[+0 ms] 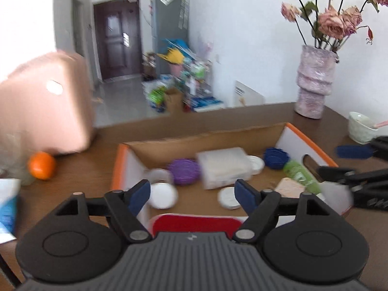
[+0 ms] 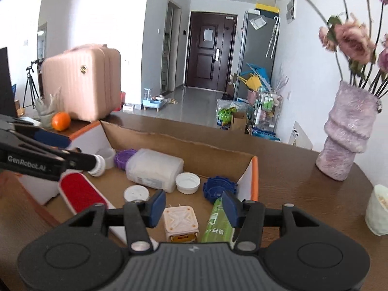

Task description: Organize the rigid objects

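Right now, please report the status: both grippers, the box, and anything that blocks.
Left gripper open, empty, above cardboard box. Right gripper open, empty, over cube charger and green tube. Nothing blocking.

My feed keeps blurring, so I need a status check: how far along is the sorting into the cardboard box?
Looks mostly done: the cardboard box already holds the translucent container, purple lid, blue lid, white caps, the red brush, a cream cube and a green tube. In hand: nothing; the left gripper and right gripper are both open. Left: the orange sits outside, if it counts.
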Motion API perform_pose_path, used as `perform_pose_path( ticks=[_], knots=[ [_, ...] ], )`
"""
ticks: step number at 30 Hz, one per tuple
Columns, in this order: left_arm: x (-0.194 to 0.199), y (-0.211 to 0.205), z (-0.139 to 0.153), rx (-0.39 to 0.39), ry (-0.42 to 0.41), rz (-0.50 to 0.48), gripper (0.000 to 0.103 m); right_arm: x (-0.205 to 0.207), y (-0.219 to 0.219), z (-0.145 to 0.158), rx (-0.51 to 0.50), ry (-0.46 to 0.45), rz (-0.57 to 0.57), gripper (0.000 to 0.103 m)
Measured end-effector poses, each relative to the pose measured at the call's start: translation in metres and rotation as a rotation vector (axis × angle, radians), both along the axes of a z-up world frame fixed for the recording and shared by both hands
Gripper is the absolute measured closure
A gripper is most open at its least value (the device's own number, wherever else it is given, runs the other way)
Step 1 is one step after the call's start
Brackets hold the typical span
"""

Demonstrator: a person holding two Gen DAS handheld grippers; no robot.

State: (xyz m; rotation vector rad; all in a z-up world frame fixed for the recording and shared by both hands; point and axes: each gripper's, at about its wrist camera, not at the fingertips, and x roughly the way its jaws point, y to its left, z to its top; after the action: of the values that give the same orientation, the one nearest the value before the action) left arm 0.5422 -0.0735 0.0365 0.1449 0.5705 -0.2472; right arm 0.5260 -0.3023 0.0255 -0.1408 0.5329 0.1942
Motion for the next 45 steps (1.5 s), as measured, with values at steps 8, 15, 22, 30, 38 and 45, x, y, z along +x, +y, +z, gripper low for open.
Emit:
perform_pose_path(
  ticks=[8,15,22,30,38,45],
  knots=[
    [-0.103,0.034,0.027,-0.024,-0.269,0.129,0.0,-0.099,-0.019,0.028,0.111,-0.185,-0.074,0.019],
    [-0.174,0.047,0.027,-0.071,-0.288,0.115,0.0,-0.184,-0.005,0.027,0.137,-0.343,-0.094,0.004],
    [-0.226,0.064,0.035,-0.104,-0.289,0.149,0.0,-0.222,0.009,0.036,0.15,-0.33,-0.109,0.004],
    [-0.285,0.082,0.026,-0.11,-0.253,0.19,0.0,-0.286,0.024,0.03,0.087,-0.339,-0.11,0.004],
    [-0.363,0.081,0.021,-0.122,-0.248,0.125,0.0,-0.358,0.024,0.023,0.074,-0.303,-0.112,0.001],
    [-0.442,0.065,0.013,-0.071,-0.345,0.098,0.0,-0.419,0.021,0.006,0.121,-0.212,-0.068,0.001]
  ],
)
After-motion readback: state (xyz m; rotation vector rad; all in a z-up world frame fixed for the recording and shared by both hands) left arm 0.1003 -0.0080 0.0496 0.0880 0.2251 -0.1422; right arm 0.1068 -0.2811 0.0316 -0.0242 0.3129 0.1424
